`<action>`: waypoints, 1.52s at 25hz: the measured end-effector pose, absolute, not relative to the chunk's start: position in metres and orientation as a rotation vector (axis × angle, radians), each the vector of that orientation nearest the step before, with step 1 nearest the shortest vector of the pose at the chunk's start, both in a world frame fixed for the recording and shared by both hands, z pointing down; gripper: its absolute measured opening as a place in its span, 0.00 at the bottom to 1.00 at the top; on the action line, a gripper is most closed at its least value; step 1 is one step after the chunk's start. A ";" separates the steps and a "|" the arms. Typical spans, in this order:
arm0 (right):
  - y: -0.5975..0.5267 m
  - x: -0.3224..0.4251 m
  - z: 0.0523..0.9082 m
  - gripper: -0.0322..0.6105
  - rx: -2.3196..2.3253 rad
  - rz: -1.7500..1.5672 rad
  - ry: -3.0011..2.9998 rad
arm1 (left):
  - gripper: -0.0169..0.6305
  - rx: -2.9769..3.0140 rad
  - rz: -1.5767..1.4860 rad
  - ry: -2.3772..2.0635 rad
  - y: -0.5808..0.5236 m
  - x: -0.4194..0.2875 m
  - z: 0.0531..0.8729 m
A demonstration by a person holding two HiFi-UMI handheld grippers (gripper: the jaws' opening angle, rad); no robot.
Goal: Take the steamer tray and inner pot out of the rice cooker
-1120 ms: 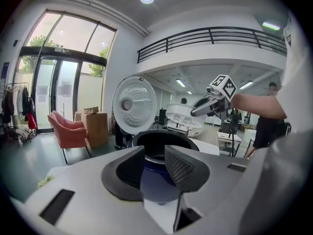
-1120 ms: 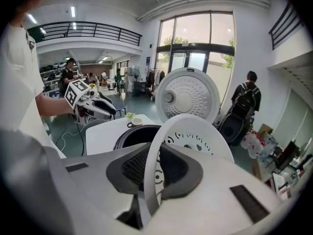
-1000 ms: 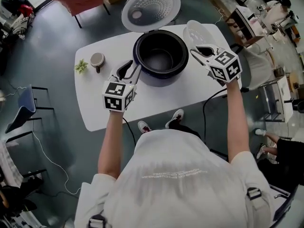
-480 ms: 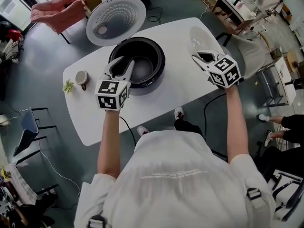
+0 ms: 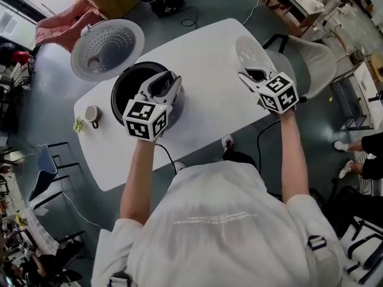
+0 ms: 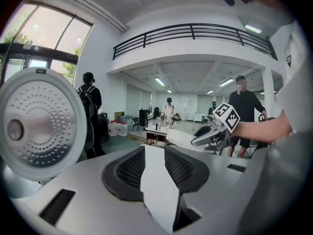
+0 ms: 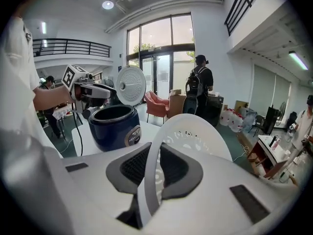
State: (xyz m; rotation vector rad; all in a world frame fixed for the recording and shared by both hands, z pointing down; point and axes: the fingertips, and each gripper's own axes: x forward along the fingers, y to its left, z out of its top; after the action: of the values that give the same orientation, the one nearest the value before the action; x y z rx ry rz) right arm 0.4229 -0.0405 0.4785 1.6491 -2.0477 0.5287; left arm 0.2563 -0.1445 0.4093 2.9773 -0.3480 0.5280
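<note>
Head view: left gripper (image 5: 165, 81) above rice cooker (image 5: 122, 97) at 10 o'clock; right gripper (image 5: 246, 73) with steamer tray (image 5: 250, 48) at 1 o'clock.
Left gripper view: jaws apart, empty.
Right gripper view: jaws clamped on steamer tray rim.

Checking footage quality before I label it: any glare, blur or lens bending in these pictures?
Head view: even light, sharp, scene curved toward the edges by the wide lens. Left gripper view: fisheye with dark corners, windows washed out above the lid. Right gripper view: same fisheye, windows glaring behind the rice cooker, near tray rim soft.
</note>
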 end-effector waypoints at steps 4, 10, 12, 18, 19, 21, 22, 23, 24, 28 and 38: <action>-0.033 0.450 0.507 0.16 1.616 0.548 -2.064 | 0.23 2.983 0.597 -0.353 -0.130 0.295 0.428; -0.043 0.504 0.549 0.16 1.456 0.584 -2.077 | 0.23 2.894 0.680 -0.454 -0.129 0.351 0.461; -0.052 0.507 0.564 0.16 1.409 0.610 -2.090 | 0.23 2.846 0.713 -0.506 -0.132 0.349 0.477; -0.074 0.516 0.608 0.17 1.309 0.639 -2.086 | 0.23 2.753 0.793 -0.576 -0.138 0.351 0.517; -0.078 0.518 0.613 0.17 1.293 0.634 -2.080 | 0.23 2.739 0.799 -0.589 -0.139 0.350 0.521; -0.086 0.519 0.622 0.17 1.261 0.616 -2.066 | 0.23 2.711 0.811 -0.609 -0.142 0.349 0.528; -0.090 0.519 0.626 0.17 1.245 0.606 -2.059 | 0.23 2.699 0.818 -0.615 -0.143 0.348 0.530; -0.094 0.518 0.628 0.16 1.227 0.599 -2.053 | 0.23 2.692 0.826 -0.621 -0.144 0.348 0.533; -0.098 0.518 0.631 0.16 1.208 0.596 -2.051 | 0.23 2.687 0.834 -0.627 -0.144 0.347 0.535; -0.113 0.520 0.650 0.16 1.142 0.554 -2.065 | 0.23 2.658 0.850 -0.653 -0.144 0.348 0.548; -0.131 0.506 0.694 0.19 0.932 0.480 -2.020 | 0.23 2.615 0.889 -0.689 -0.134 0.335 0.563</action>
State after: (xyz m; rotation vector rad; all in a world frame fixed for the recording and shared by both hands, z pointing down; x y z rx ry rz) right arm 0.5058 -0.1314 0.6936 0.9321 -2.0196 0.4800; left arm 0.3353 -0.1342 0.5632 2.6148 -0.6885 0.8894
